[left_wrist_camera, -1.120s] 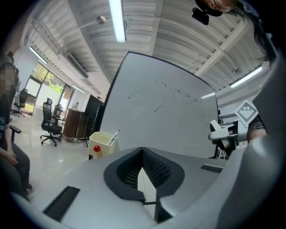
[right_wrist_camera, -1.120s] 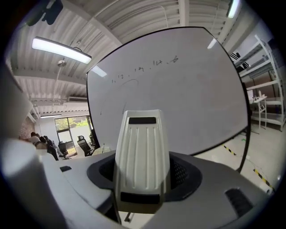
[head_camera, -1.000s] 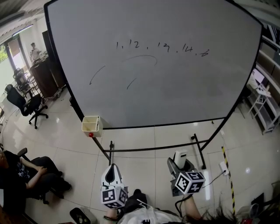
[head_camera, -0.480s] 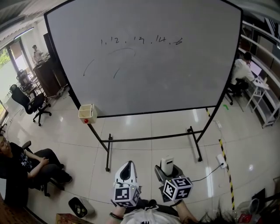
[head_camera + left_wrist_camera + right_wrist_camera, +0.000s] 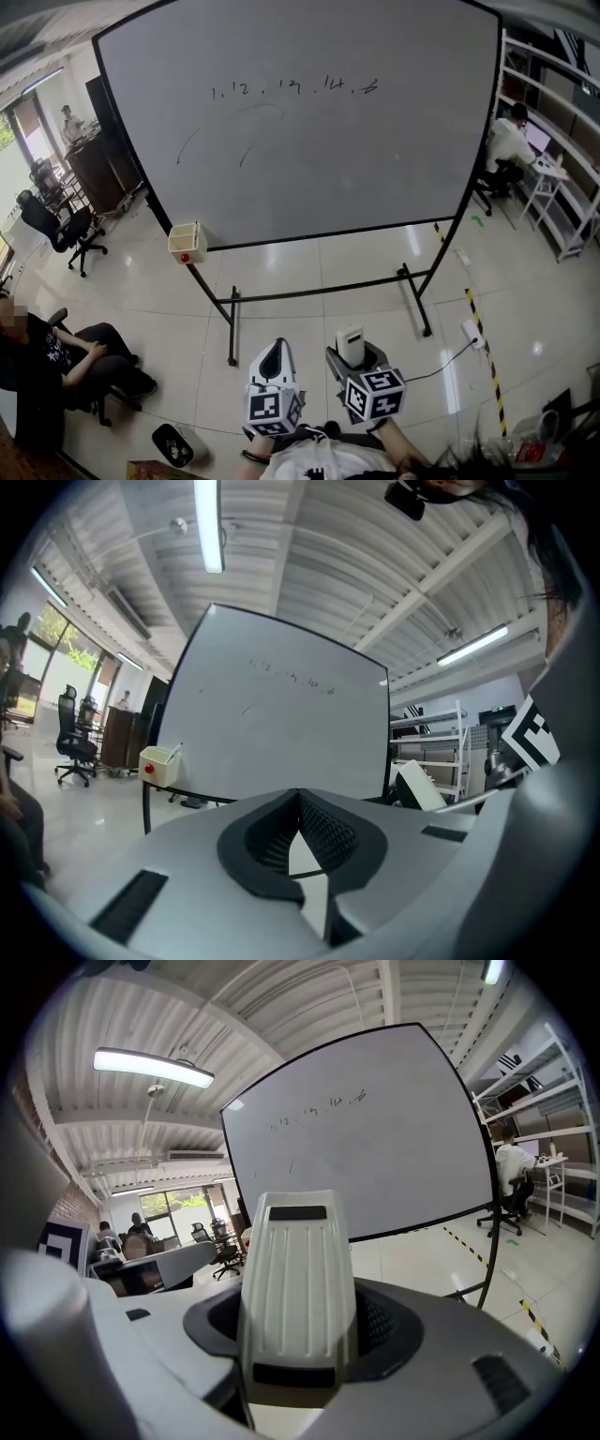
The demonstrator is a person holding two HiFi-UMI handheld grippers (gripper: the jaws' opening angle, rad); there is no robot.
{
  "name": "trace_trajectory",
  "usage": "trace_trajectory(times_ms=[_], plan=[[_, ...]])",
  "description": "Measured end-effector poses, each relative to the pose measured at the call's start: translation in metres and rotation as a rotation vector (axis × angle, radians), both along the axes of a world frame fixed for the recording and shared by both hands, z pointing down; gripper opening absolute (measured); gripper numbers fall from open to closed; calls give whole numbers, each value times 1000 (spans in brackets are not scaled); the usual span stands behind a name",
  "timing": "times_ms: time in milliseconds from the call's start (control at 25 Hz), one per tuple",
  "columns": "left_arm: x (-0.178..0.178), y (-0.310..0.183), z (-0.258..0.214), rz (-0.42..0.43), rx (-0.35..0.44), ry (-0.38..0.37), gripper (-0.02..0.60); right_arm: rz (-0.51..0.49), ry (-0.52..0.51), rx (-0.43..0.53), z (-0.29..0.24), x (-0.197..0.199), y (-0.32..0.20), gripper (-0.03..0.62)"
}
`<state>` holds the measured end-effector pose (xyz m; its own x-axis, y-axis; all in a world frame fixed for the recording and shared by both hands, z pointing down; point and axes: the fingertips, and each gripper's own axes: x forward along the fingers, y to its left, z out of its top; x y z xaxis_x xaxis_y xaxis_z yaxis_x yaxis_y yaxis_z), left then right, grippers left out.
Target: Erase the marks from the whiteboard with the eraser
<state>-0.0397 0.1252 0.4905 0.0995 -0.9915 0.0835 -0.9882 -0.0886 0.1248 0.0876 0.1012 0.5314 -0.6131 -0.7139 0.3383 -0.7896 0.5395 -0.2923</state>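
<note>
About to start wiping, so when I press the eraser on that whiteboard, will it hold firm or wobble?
Likely to sway a little: the whiteboard is a large panel on a thin frame. It probably won't tip under light pressure, since its feet reach forward across the floor. The eraser in the right gripper looks rigid, so it shouldn't flex.

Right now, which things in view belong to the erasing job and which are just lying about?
Job: whiteboard, its pen marks, eraser clamped in the right gripper.
Lying about: cream box on the stand, black office chair, shelving.
</note>
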Motion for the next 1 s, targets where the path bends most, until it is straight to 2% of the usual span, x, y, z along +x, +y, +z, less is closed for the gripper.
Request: trace_trajectory(times_ms=[600,840,1000], plan=[[-13,12,7,-1,23,1,-6,-33,57,-4,10,-26,13,272],[-12,12,-1,16,12,18,-6,-26,71,-4,12,-29,12,270],[-21,11,11,-7,-16,21,-6,-12,72,-15,16,-28,11,272]])
